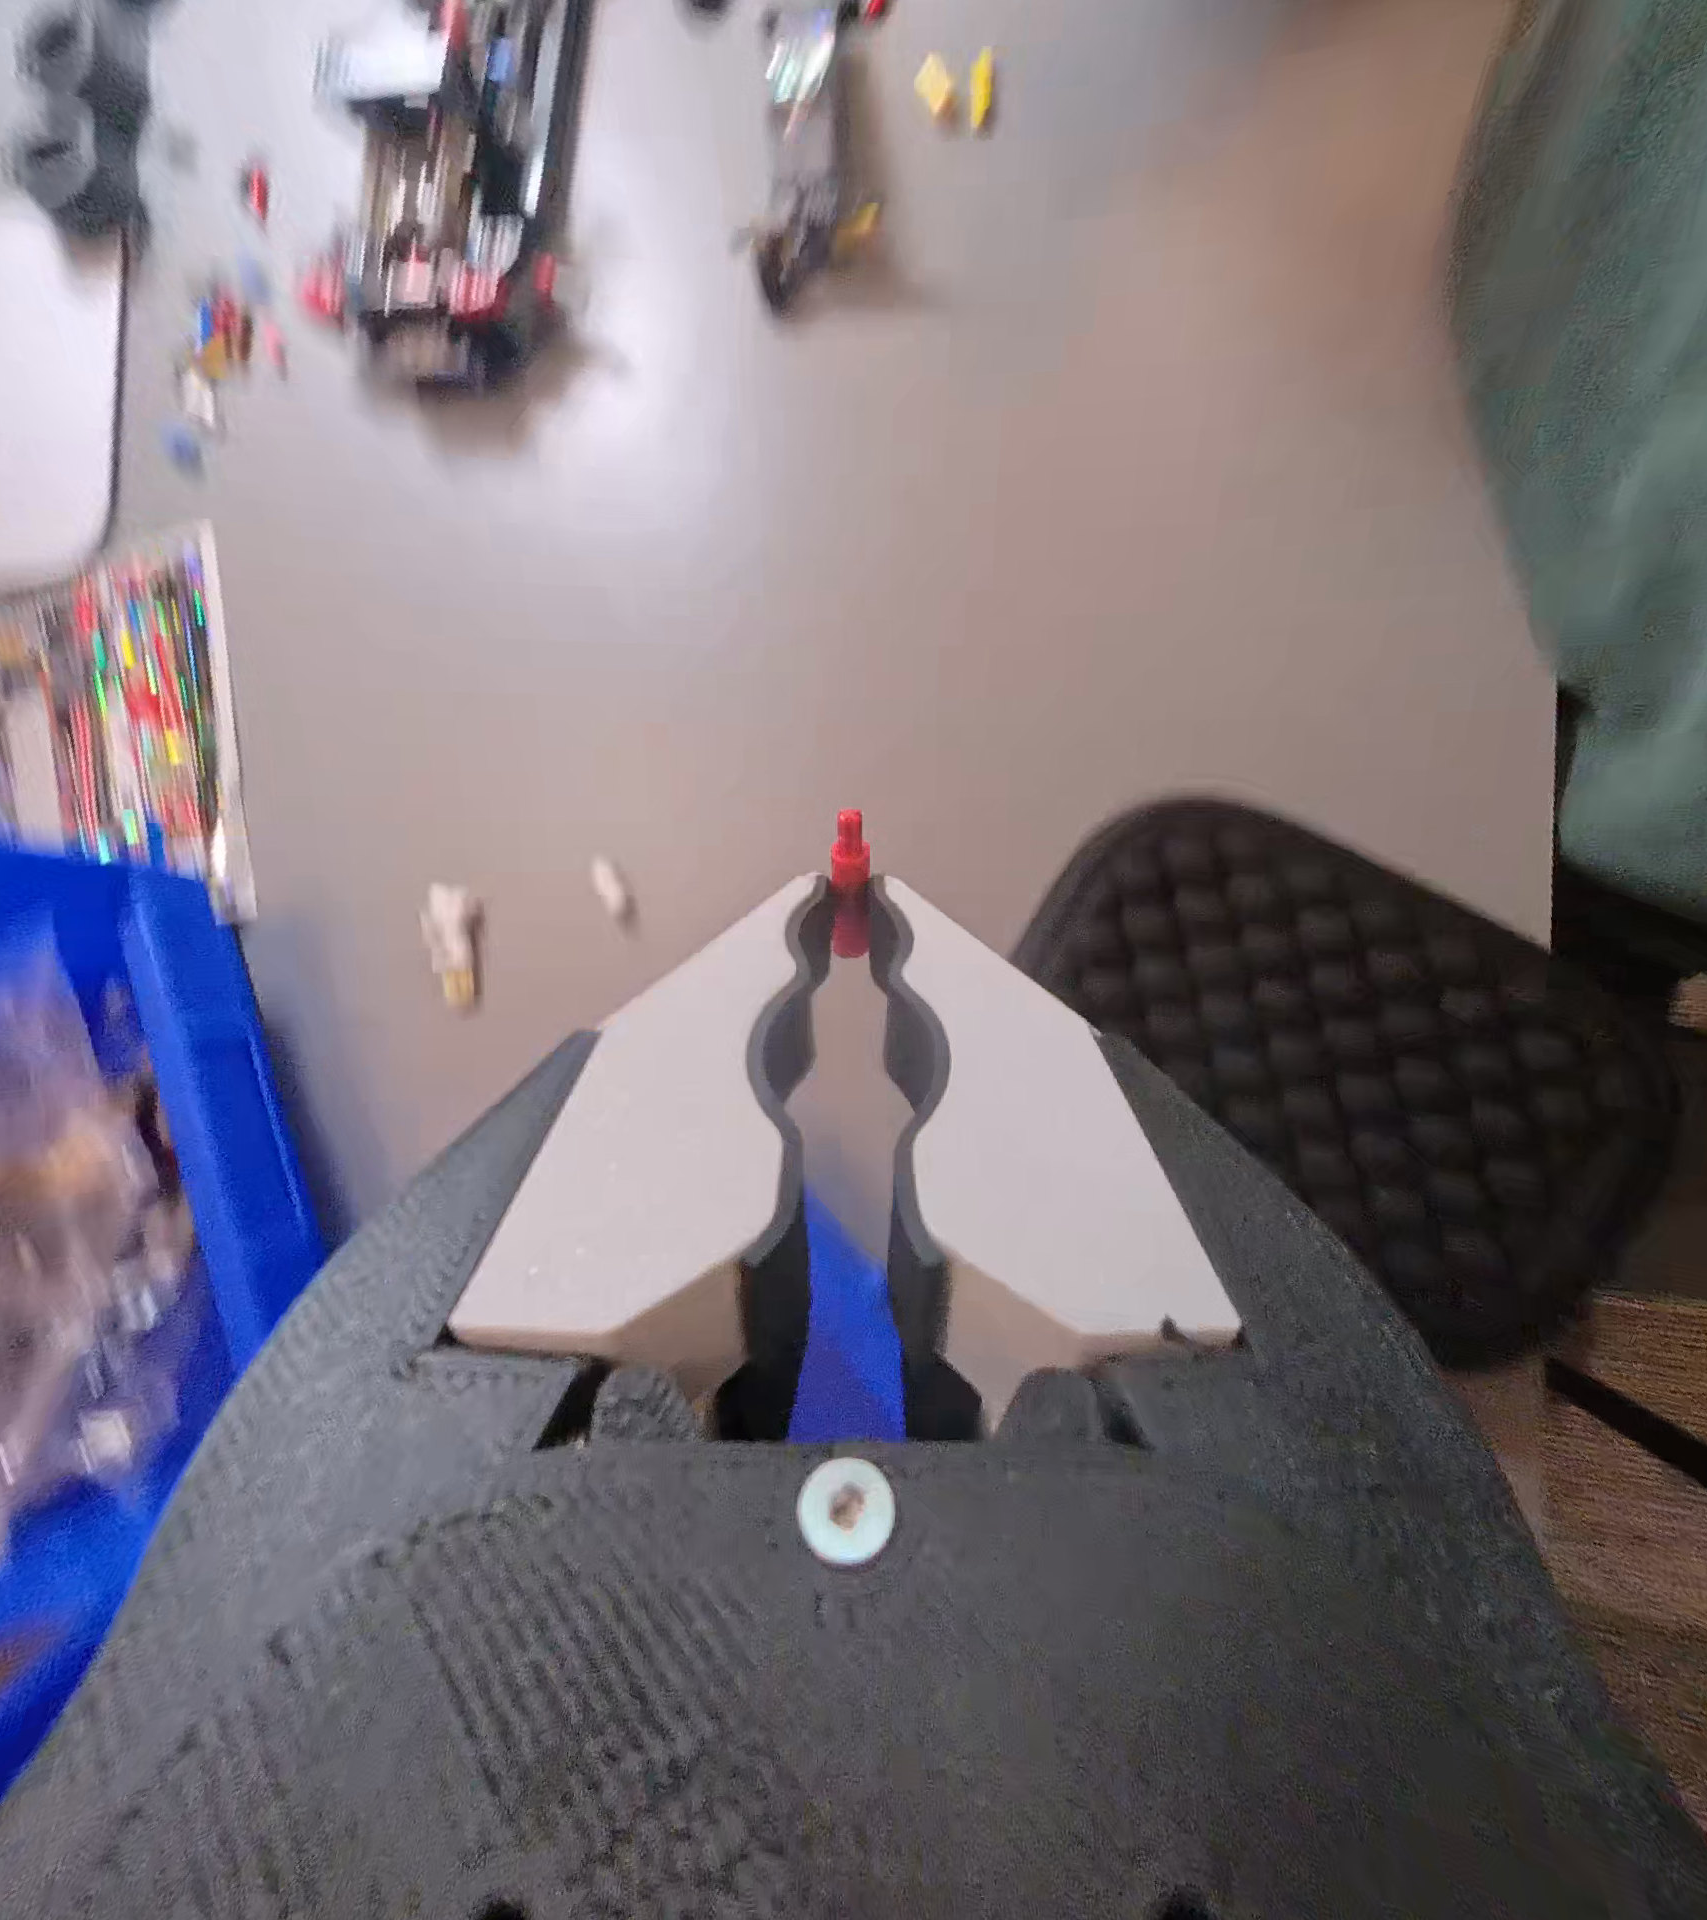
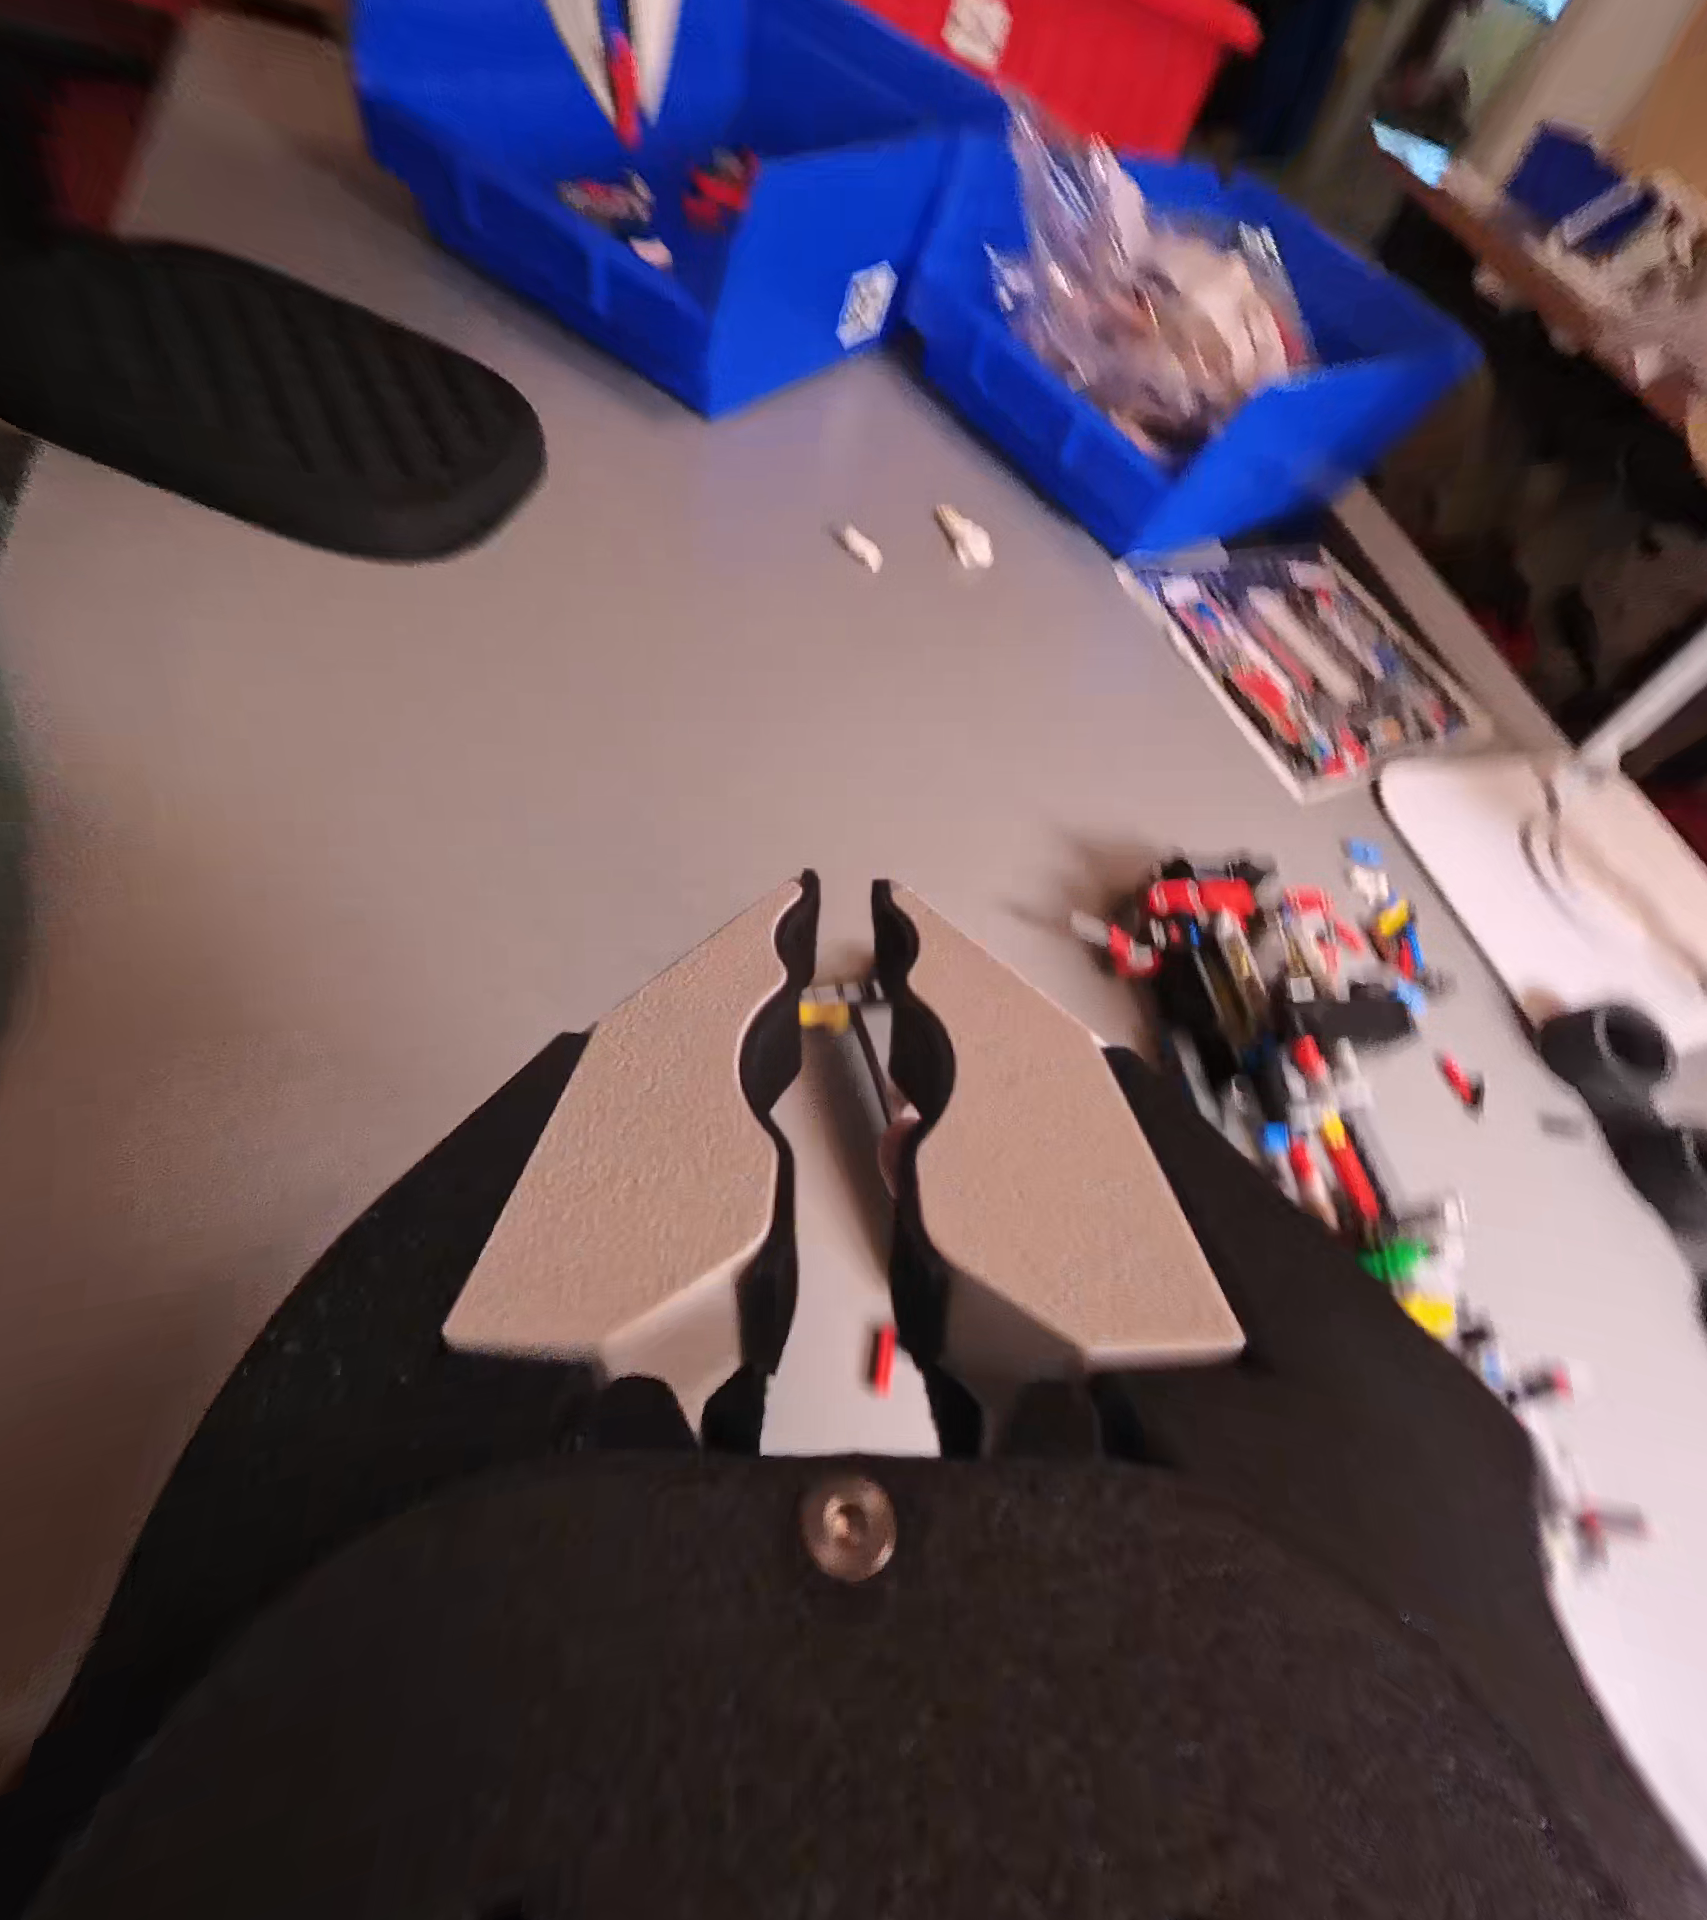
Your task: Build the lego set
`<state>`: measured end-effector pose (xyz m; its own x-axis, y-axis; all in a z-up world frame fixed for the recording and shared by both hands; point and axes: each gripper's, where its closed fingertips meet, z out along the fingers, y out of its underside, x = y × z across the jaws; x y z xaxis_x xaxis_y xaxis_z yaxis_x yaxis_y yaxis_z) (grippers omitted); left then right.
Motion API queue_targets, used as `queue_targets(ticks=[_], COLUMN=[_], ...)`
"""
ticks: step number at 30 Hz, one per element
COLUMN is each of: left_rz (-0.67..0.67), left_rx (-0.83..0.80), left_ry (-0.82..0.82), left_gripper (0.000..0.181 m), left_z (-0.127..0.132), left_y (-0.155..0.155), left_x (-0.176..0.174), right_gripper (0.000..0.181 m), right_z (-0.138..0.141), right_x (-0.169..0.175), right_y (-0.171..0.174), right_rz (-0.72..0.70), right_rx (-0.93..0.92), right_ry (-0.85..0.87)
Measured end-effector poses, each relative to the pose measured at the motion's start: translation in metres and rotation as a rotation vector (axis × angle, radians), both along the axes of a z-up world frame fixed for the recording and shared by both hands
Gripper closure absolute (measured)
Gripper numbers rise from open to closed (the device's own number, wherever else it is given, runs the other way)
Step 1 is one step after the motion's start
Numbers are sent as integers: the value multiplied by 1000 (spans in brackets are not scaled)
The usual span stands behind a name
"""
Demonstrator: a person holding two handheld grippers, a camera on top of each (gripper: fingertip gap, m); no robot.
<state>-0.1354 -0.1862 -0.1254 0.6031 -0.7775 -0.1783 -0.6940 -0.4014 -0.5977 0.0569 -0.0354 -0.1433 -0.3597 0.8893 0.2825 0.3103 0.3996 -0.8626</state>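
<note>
Lego pin (image 1: 848,883), small and red, sits pinched at the very tips of your left gripper (image 1: 848,904); its narrow stud end pokes out past the fingers, and the rest is hidden between the dark pads. Your right gripper (image 2: 843,902) holds nothing: its jaws stand slightly apart with a narrow gap at the tips, above the grey table (image 2: 516,779).

Seen through that gap, a slim black-and-yellow lego piece (image 2: 849,1023) lies on the table, and a tiny red-and-black part (image 2: 883,1356) lies nearer the gripper's base. Just to the right of the right gripper is the half-built lego model (image 2: 1244,1029), a black frame with red, blue and yellow parts, loose bits scattered around it. Beyond the model lies the instruction booklet (image 2: 1306,665), and farther still two blue bins (image 2: 1192,343), one stuffed with clear bags of parts; a small white label on a bin is too blurred to read. Black tyres (image 2: 1607,1044) rest to the model's right.

Only the left wrist view shows the pin. It also catches two small pale pieces (image 1: 454,935) on the table near the fingertips, and a black mesh seat (image 1: 1348,1070) past the table's edge. Both views are smeared with motion blur.
</note>
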Motion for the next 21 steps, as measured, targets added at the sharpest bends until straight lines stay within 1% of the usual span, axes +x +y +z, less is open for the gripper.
queue_targets(ticks=[1,4,6,9,12,15,21], left_rz=[-49,-176,-241,-309,-348,-371,-387], left_rx=[27,43,19,-29,-68,-100,-140], left_ry=[0,-33,-65,-85,-91,-93,-98], left_gripper=[177,176,177,177,177,177,177], left_z=[2,1,-5,-16,-25,-32,-41], left_y=[10,35,48,63,73,78,80], left_x=[21,79,108,139,157,167,173], right_gripper=[175,175,173,171,170,171,179], right_z=[8,25,28,21,11,4,-8], right_x=[-8,-26,-31,-34,-31,-27,-25], right_y=[-14,-55,-74,-81,-80,-78,-76], right_rz=[49,169,218,222,217,216,224], right_rx=[12,11,7,14,-9,-23,-7], right_ry=[30,96,104,92,69,60,28])
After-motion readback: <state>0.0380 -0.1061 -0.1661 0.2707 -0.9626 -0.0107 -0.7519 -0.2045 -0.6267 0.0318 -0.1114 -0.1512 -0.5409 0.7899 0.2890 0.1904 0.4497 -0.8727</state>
